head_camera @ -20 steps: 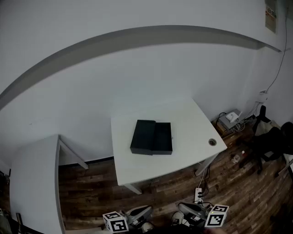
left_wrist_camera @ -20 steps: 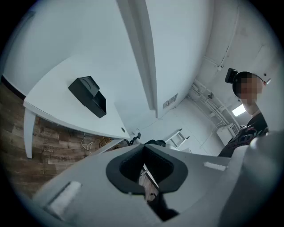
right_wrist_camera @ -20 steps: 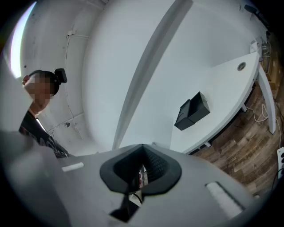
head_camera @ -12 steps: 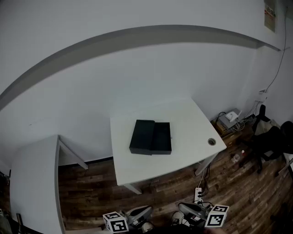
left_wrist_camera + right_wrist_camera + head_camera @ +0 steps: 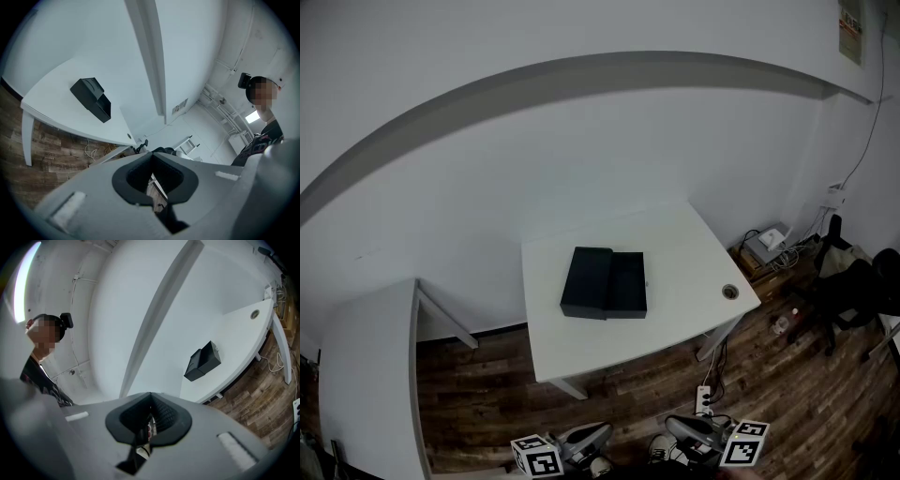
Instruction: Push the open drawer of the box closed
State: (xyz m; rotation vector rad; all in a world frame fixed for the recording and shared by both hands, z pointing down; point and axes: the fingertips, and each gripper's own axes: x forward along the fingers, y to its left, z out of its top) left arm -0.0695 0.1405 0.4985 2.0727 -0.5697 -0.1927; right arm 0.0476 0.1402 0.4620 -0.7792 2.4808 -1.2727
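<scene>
Seemingly empty, left gripper [image 5: 151, 159] and right gripper [image 5: 150, 399] are pressed together, away from the box [image 5: 602, 282].

The white desk [image 5: 675, 314] stands against a pale wall [image 5: 581, 159], with a round cable hole [image 5: 730, 292] near its right front corner. Dark wooden floor [image 5: 487, 394] lies around the desk. A white power strip [image 5: 705, 401] lies on the floor in front of the desk. A pale device with cables [image 5: 767, 246] sits to the desk's right. A second white table [image 5: 370, 375] stands to the desk's left. A grey band [image 5: 581, 70] crosses the wall above the desk.
</scene>
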